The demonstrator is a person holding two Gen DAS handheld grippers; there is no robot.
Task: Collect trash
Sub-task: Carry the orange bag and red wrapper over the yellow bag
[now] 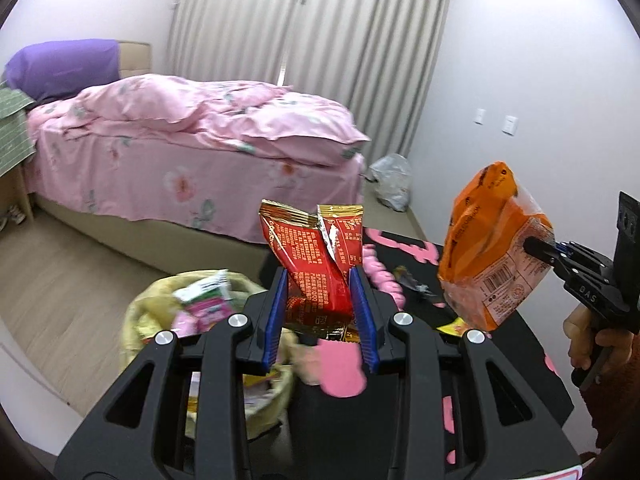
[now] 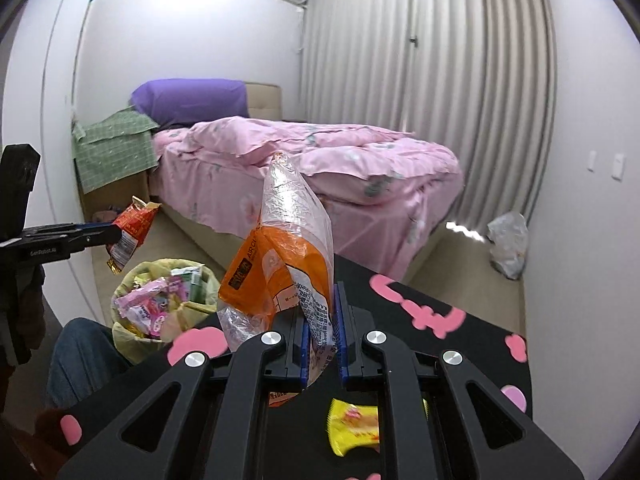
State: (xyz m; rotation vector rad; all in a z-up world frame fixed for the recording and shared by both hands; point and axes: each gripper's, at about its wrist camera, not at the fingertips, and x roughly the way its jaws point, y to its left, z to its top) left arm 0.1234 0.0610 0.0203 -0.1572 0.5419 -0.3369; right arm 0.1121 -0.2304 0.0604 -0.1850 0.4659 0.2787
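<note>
My left gripper (image 1: 320, 276) is shut on a torn red and gold snack wrapper (image 1: 308, 248), which stands up between the blue pads. In the right wrist view the same gripper (image 2: 114, 236) holds the red wrapper (image 2: 132, 232) in the air above the bin. My right gripper (image 2: 322, 292) is shut on an orange and clear plastic bag (image 2: 280, 264), held by its lower edge. It enters the left wrist view from the right as the right gripper (image 1: 532, 246) with the orange bag (image 1: 492, 248). A bin lined with a yellow bag (image 2: 128, 340) stands on the floor, holding several wrappers.
A black table with pink shapes (image 2: 460, 360) lies under both grippers, with a yellow wrapper (image 2: 354, 426) and a dark wrapper (image 1: 408, 280) on it. The pink bed (image 1: 200, 128) fills the far side. A white plastic bag (image 2: 508, 244) sits on the floor by the curtain. A person's knee (image 2: 80, 356) is beside the bin.
</note>
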